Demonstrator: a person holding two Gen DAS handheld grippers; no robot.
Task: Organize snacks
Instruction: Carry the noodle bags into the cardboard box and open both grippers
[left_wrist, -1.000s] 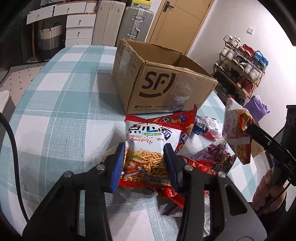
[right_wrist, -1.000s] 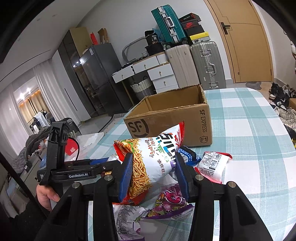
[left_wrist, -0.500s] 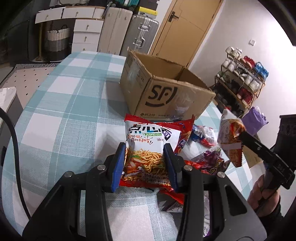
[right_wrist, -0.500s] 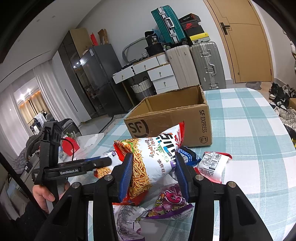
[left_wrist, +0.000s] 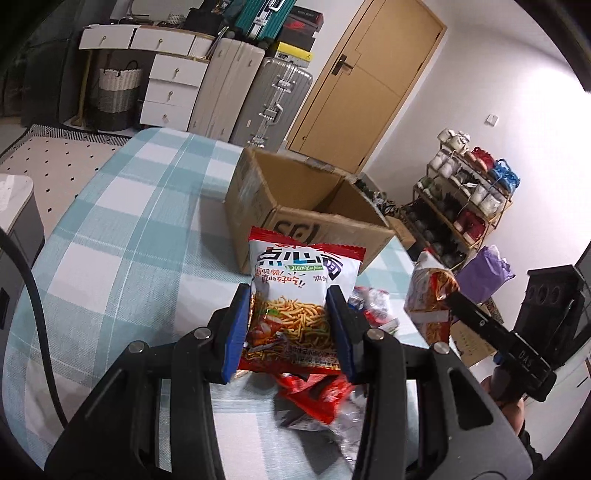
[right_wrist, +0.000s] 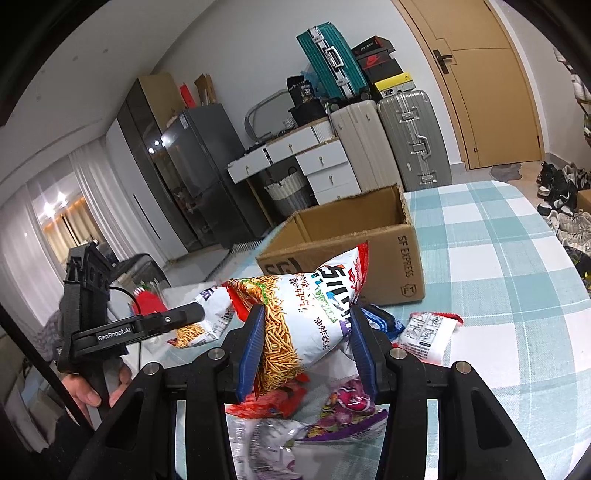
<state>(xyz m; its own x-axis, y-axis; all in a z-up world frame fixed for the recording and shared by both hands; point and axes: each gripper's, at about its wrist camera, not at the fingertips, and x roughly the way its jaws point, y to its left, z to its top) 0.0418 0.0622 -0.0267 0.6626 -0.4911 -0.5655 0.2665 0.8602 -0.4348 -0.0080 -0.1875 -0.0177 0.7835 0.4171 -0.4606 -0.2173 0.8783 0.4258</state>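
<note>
two noodle snack bags, left bag (left_wrist: 299, 306) in left gripper (left_wrist: 291, 328), right bag (right_wrist: 310, 317) in right gripper (right_wrist: 306, 347)

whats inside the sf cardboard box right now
The open cardboard box shows only bare brown inner walls in both wrist views; no snack is visible inside. Its floor is hidden by the near wall and the noodle bag in the left gripper.

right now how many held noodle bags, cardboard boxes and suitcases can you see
held noodle bags: 2 (left bag, right bag)
cardboard box: 1
suitcases: 3 (teal suitcase, beige suitcase, silver suitcase)
total: 6
</note>
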